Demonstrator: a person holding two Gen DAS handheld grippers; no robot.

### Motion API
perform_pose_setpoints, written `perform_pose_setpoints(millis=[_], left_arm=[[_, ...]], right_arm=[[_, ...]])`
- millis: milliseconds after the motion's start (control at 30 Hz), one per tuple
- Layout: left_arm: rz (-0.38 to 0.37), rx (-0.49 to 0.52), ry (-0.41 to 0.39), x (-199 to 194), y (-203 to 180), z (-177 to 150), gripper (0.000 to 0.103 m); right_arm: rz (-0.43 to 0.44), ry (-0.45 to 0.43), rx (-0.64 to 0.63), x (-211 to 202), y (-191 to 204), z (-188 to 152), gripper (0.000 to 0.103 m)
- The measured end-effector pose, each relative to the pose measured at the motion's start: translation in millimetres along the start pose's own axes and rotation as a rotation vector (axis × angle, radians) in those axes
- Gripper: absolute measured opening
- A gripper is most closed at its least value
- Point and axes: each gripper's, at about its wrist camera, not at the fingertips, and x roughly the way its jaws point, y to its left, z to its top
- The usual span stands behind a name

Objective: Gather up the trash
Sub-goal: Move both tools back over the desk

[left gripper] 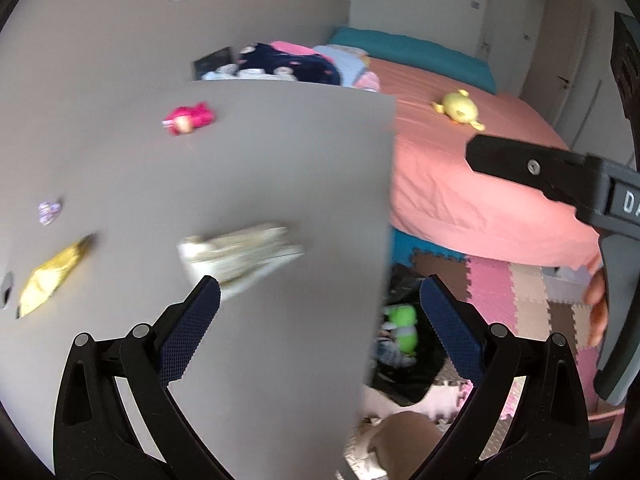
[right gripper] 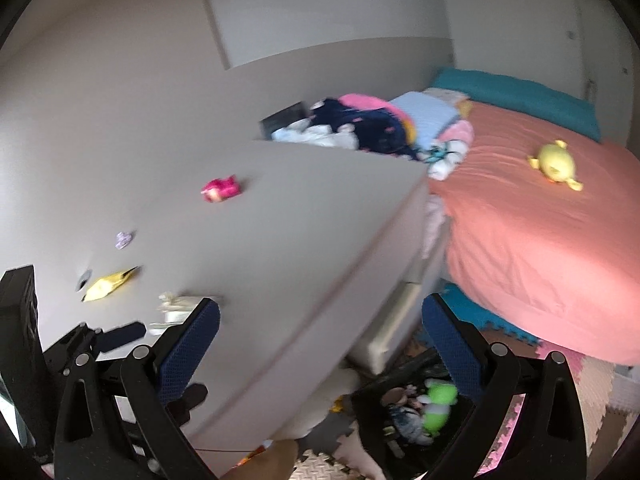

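— What's in the bag?

— I see the black bag [right gripper: 404, 412] on the floor mats beside the table [left gripper: 280, 152], holding a green wrapper [right gripper: 438, 402] and some darker, blurred scraps.

— And on the table?

— A pale crumpled wrapper [left gripper: 240, 256] just ahead of my left gripper [left gripper: 320, 308], then a yellow wrapper [left gripper: 52, 276], a small purple scrap [left gripper: 50, 210] and a pink wrapper [left gripper: 188, 118].

— Grippers?

— Left is spread wide, holding nothing. My right gripper [right gripper: 320, 344] is also wide apart and empty, over the table's edge.
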Motion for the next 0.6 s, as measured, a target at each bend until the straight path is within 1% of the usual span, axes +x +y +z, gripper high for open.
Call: perform_pose_setpoints(millis=[133,300,467,600], left_arm=[[0.046,-0.043,-0.004,-10,40,-9,0.097],[0.086,-0.101,-0.004,-22,87,-24,0.097],[0.129,-0.128,0.004,-31,126,-42,0.097],[0.159,-0.166,0.017,-37,157,-57,0.097]], right_arm=[[0.048,0.043,-0.078,19,38,3,0.101],[0.047,0.106,-0.196,42,84,-3,0.101],[0.027,0.138,-0.329,65,123,-14,0.101],[-0.043,0.142,-0.461,84,146,-26,0.100]])
